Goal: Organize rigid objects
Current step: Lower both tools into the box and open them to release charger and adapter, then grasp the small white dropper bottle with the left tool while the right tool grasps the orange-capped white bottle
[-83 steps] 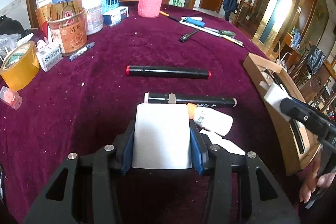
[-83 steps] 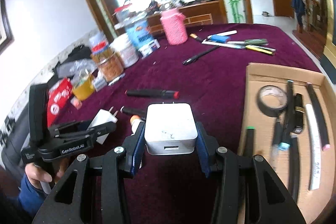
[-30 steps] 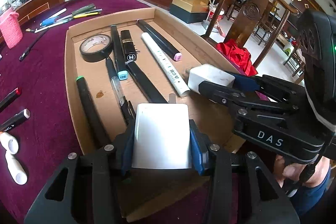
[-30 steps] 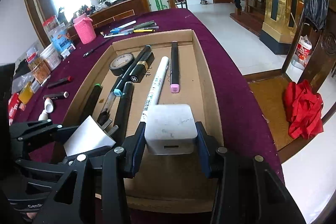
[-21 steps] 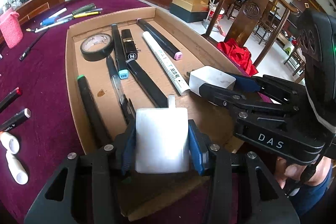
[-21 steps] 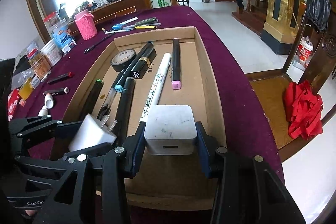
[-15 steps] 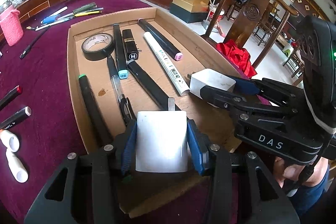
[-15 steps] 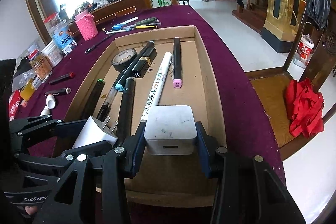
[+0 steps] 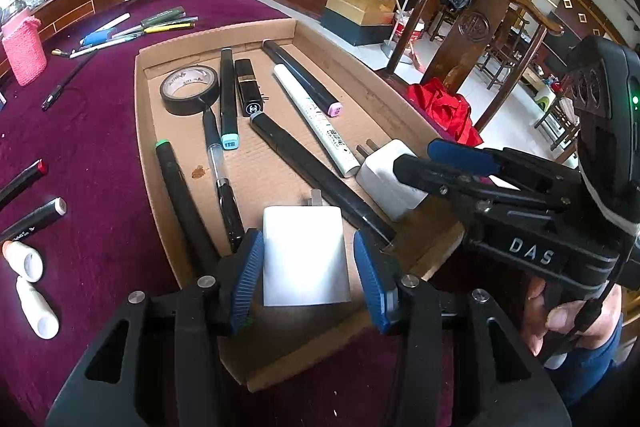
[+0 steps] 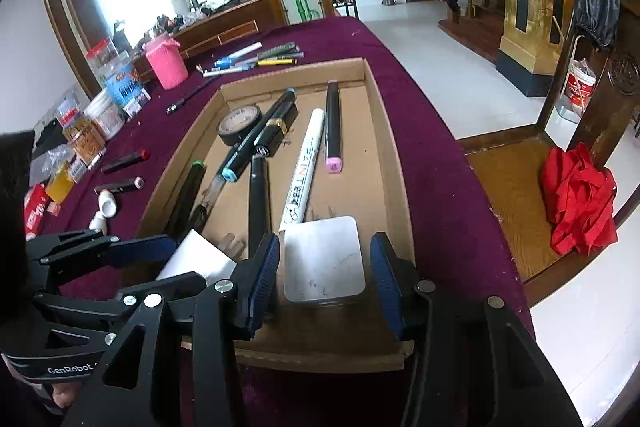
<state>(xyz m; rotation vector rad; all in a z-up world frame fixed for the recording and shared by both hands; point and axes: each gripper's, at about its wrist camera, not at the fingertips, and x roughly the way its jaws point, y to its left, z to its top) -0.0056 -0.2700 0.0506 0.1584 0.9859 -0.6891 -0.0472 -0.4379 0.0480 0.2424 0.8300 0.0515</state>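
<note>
Both grippers have come off the purple bench and now sit over the near end of the cardboard tray (image 9: 141,131). The left gripper (image 9: 308,269) has let go of its white charger (image 9: 305,261), and the right gripper (image 10: 325,275) has spread clear of its charger (image 10: 324,261); both chargers lie on the tray floor.

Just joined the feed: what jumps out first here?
Two white chargers sit at the near end of the cardboard box: the flat charger inside the open left tool, the square charger inside the open right tool. Behind them lie markers and a black tape roll.
</note>
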